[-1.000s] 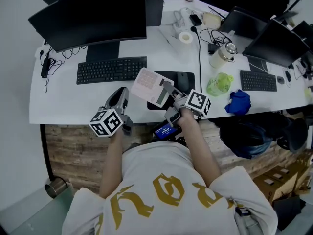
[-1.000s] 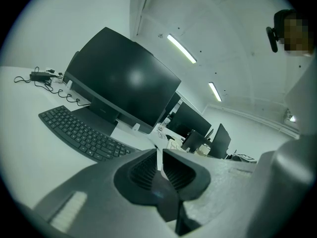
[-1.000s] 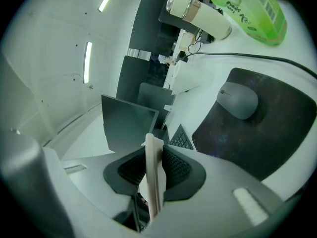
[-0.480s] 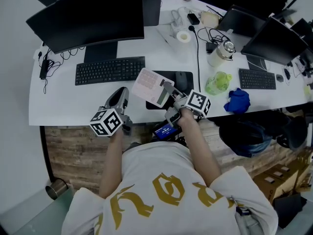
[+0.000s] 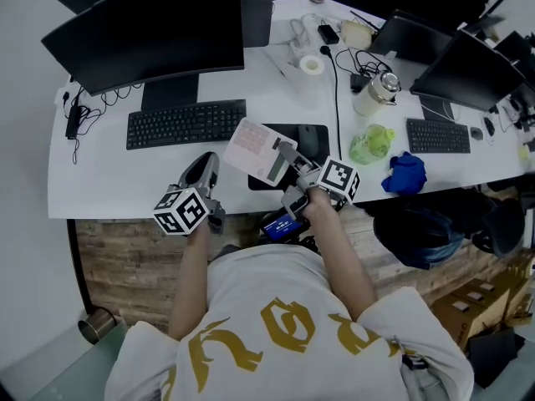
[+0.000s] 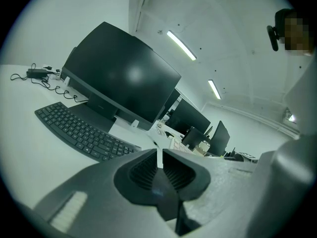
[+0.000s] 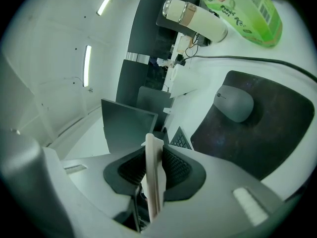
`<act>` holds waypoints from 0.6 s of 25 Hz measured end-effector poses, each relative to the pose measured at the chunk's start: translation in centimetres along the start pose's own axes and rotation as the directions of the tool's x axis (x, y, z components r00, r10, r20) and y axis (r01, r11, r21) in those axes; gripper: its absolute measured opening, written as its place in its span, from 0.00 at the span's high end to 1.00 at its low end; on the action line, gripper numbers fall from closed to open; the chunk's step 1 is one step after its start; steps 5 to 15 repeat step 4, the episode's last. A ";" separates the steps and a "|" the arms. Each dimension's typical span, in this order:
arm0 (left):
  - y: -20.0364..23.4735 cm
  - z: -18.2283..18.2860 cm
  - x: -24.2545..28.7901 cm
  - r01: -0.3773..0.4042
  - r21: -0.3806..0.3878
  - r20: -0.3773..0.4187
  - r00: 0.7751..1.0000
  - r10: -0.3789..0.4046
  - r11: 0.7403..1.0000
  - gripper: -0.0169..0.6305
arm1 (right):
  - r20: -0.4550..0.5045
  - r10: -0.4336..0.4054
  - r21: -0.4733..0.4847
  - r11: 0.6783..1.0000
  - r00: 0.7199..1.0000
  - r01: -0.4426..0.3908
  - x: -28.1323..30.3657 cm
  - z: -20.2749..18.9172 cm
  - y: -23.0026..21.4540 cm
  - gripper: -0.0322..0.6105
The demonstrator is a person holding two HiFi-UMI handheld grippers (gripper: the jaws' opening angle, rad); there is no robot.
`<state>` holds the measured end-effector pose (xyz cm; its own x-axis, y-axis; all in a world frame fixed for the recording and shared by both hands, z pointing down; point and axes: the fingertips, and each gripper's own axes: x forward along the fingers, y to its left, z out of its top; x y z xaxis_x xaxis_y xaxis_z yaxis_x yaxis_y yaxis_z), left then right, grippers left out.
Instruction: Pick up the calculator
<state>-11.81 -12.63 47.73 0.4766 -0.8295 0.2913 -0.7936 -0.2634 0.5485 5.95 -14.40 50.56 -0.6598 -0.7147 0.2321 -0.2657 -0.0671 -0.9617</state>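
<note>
Calculator (image 5: pixel 261 149) sits clamped inside the right gripper (image 5: pixel 287 154).

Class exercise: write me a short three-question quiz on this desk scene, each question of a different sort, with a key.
1. True or false: the right gripper is shut on the calculator.
2. What lies on the dark mouse pad? A: a mouse. B: a cup. C: scissors.
3. Fill in: the left gripper, jaws together, holds ____.

Key: 1 true. 2 A. 3 nothing.
</note>
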 end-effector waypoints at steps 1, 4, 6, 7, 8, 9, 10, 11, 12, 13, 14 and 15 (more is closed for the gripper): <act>0.0 0.0 0.2 0.001 0.001 -0.001 1.000 -0.001 1.000 0.93 | 0.002 0.002 0.000 1.000 1.000 -0.002 0.0 0.2 0.0 0.79; -0.1 -0.2 0.5 0.004 0.001 -0.007 1.000 -0.004 1.000 0.93 | 0.005 0.000 -0.003 1.000 1.000 0.000 0.1 0.5 -0.2 0.79; -0.1 -0.2 0.5 0.004 0.001 -0.007 1.000 -0.004 1.000 0.93 | 0.005 0.000 -0.003 1.000 1.000 0.000 0.1 0.5 -0.2 0.79; -0.1 -0.2 0.5 0.004 0.001 -0.007 1.000 -0.004 1.000 0.93 | 0.005 0.000 -0.003 1.000 1.000 0.000 0.1 0.5 -0.2 0.79; -0.1 -0.2 0.5 0.004 0.001 -0.007 1.000 -0.004 1.000 0.93 | 0.005 0.000 -0.003 1.000 1.000 0.000 0.1 0.5 -0.2 0.79; -0.1 -0.2 0.5 0.004 0.001 -0.007 1.000 -0.004 1.000 0.93 | 0.005 0.000 -0.003 1.000 1.000 0.000 0.1 0.5 -0.2 0.79; -0.1 -0.2 0.5 0.004 0.001 -0.007 1.000 -0.004 1.000 0.93 | 0.005 0.000 -0.003 1.000 1.000 0.000 0.1 0.5 -0.2 0.79; -0.1 -0.2 0.5 0.004 0.001 -0.007 1.000 -0.004 1.000 0.93 | 0.005 0.000 -0.003 1.000 1.000 0.000 0.1 0.5 -0.2 0.79; -0.1 -0.2 0.5 0.004 0.001 -0.007 1.000 -0.004 1.000 0.93 | 0.005 0.000 -0.003 1.000 1.000 0.000 0.1 0.5 -0.2 0.79; -0.1 -0.2 0.5 0.004 0.001 -0.007 1.000 -0.004 1.000 0.93 | 0.005 0.000 -0.003 1.000 1.000 0.000 0.1 0.5 -0.2 0.79; -0.1 -0.2 0.5 0.004 0.001 -0.007 1.000 -0.004 1.000 0.93 | 0.005 0.000 -0.003 1.000 1.000 0.000 0.1 0.5 -0.2 0.79; -0.1 -0.2 0.5 0.004 0.001 -0.007 1.000 -0.004 1.000 0.93 | 0.005 0.000 -0.003 1.000 1.000 0.000 0.1 0.5 -0.2 0.79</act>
